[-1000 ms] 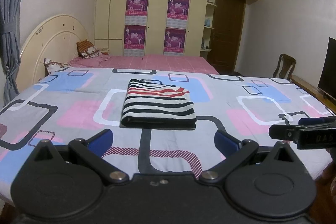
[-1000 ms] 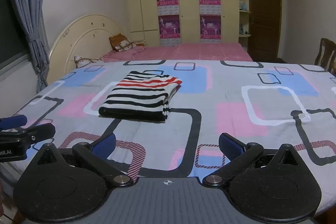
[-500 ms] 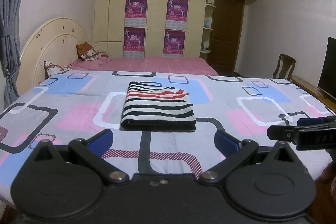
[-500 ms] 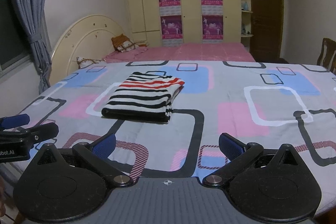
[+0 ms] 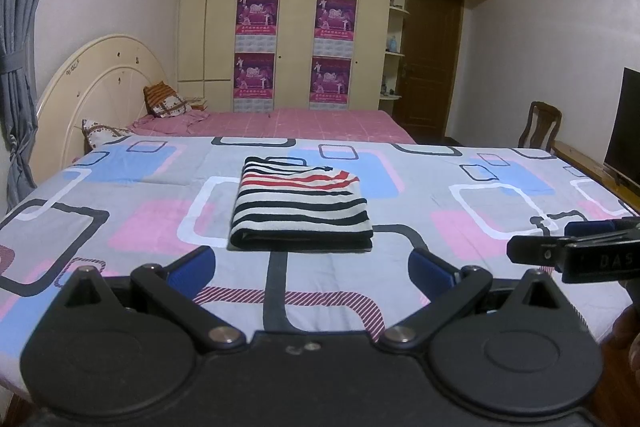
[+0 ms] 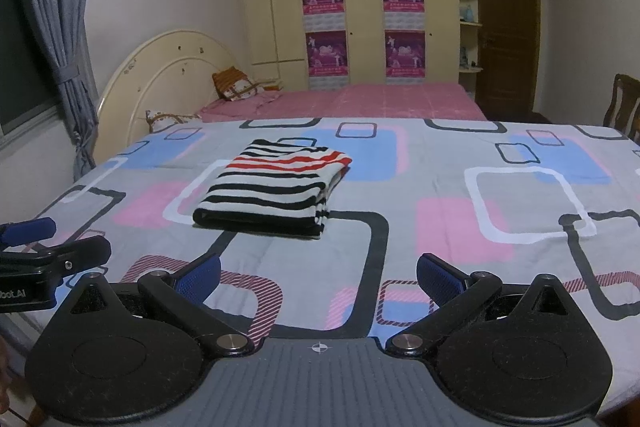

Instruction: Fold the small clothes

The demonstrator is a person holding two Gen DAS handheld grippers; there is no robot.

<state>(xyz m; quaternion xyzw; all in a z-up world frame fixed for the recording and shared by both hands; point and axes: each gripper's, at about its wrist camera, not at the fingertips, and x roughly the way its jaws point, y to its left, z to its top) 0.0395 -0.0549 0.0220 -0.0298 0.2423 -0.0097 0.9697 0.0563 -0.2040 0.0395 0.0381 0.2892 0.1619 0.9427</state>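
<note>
A: The left gripper [image 5: 312, 267] and right gripper [image 6: 319, 273] are hovering at the bed's near edge, jaws spread apart, gripping nothing.

B: And the striped garment [image 5: 301, 205]?

A: It is lying folded in a neat rectangle mid-bedspread [image 5: 480, 195], well apart from both. Folding is looking finished; the next move is probably fetching another piece. No containers are showing.

right claw [image 5: 572, 247]: cut off by frame edge | poster [image 5: 256, 13]: text too small to read
</note>
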